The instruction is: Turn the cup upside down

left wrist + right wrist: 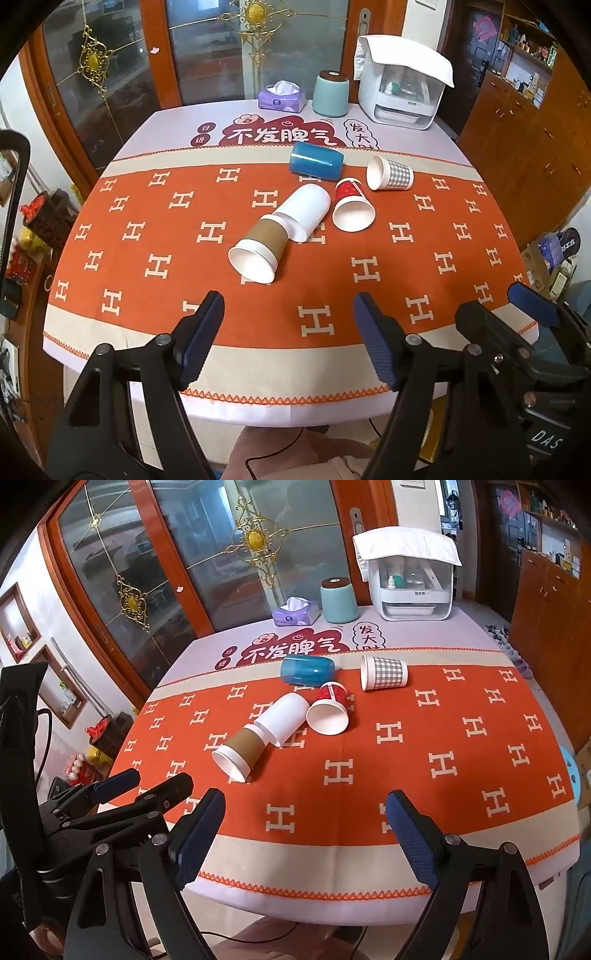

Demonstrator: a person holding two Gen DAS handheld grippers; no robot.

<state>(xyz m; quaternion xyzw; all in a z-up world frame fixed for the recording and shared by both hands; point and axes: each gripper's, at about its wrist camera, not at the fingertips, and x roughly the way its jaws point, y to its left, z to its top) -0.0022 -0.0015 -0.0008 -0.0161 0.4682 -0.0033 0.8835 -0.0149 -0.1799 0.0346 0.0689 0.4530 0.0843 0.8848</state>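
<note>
Several cups lie on their sides mid-table on the orange cloth: a brown-sleeved paper cup (258,251) (238,751), a white cup (306,214) (282,718), a red cup (351,208) (330,710), a grey checked cup (389,173) (384,672) and a blue tumbler (316,160) (306,670). My left gripper (290,332) is open and empty above the table's near edge. My right gripper (306,830) is open and empty beside it. Each gripper shows in the other's view, the right one (517,317) and the left one (122,786).
A tissue box (282,98), a teal canister (330,92) and a white appliance (402,85) under a cloth stand at the table's far edge. Glass doors are behind the table (461,240), wooden cabinets to the right, clutter on the floor at left.
</note>
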